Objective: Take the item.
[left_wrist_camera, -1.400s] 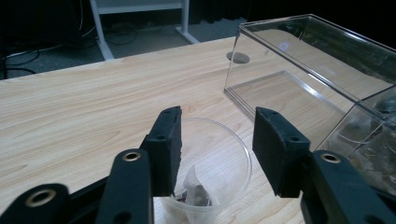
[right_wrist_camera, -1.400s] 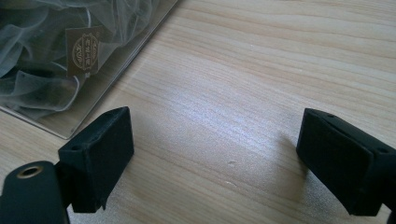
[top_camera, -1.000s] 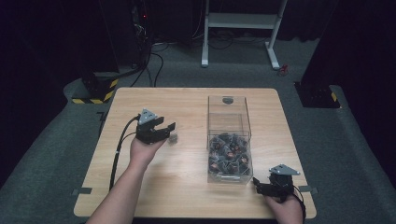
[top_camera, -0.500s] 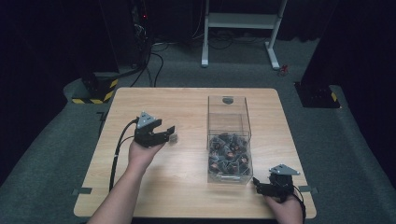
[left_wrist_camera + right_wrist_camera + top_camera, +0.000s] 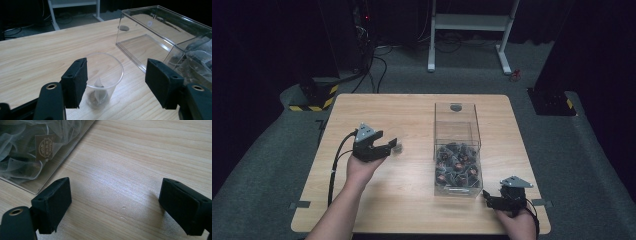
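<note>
Left gripper (image 5: 116, 82) open around the cup (image 5: 105, 77).
Jaws just widened, pads apparently clear of it; a tea bag (image 5: 99, 91) sits inside. Right gripper (image 5: 115, 207) gapes empty beside the box (image 5: 457, 150).

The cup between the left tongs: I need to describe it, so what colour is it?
The cup is clear, colourless plastic with a tea bag inside; the left gripper view shows it best.
</note>
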